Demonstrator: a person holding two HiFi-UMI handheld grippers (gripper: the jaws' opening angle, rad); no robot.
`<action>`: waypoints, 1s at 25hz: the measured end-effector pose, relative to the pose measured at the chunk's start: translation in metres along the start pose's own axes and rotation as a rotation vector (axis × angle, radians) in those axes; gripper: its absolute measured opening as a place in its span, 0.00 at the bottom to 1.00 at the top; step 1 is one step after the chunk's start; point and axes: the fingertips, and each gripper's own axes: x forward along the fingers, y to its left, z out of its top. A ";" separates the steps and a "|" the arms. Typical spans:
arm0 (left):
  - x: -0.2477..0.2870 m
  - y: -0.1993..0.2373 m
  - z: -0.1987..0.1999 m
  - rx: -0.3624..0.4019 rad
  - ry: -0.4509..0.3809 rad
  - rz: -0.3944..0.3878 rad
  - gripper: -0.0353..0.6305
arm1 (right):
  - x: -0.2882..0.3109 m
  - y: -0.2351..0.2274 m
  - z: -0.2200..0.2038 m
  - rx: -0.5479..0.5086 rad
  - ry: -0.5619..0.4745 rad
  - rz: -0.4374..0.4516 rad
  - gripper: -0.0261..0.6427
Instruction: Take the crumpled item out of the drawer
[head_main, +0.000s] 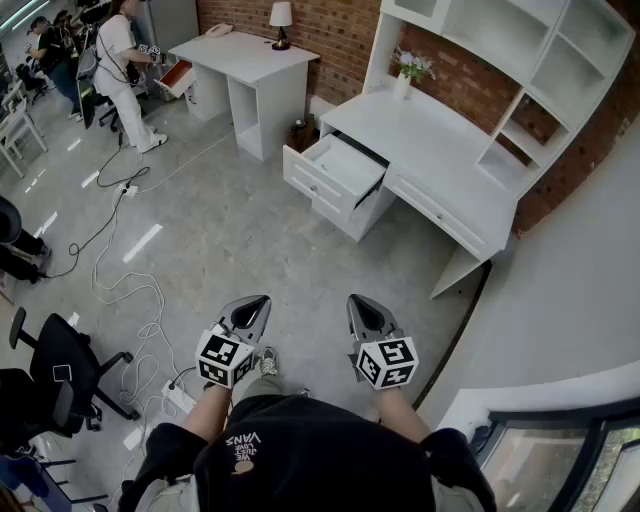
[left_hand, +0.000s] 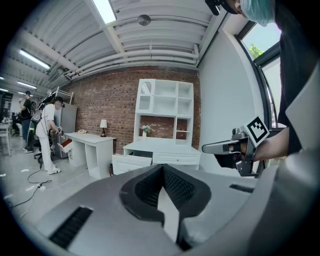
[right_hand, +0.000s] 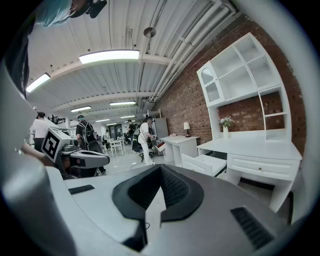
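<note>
Ribbed black fingers (left_hand: 176, 186) on your left gripper (head_main: 256, 303) and right gripper (head_main: 360, 302) were pressed together, empty. Boxy white drawer (head_main: 338, 168) stood open; contents too small to make out.

Two tongs are showing at the bottom of the head view, the left tongs (head_main: 255, 305) and the right tongs (head_main: 360, 303). Two white tabletops are standing by the brick wall: one hutch desk (head_main: 430, 140) and one plain desk (head_main: 245, 55). Two drawers are hanging open, one white drawer (head_main: 335, 170) and one red-lined drawer (head_main: 175, 78). One lamp (head_main: 281, 20), one vase of flowers (head_main: 405, 75) and one black office chair (head_main: 60, 370) are showing. One person in white (head_main: 120, 60) is standing by the plain desk.
</note>
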 end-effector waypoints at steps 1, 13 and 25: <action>-0.002 0.001 -0.002 -0.001 0.001 0.008 0.06 | -0.002 0.000 -0.001 0.003 -0.001 0.000 0.04; -0.003 -0.013 -0.013 -0.017 0.010 0.019 0.06 | -0.016 -0.006 -0.006 0.018 -0.006 -0.003 0.04; 0.023 0.000 -0.021 -0.025 0.011 -0.011 0.09 | 0.000 -0.026 -0.007 0.047 -0.038 -0.063 0.07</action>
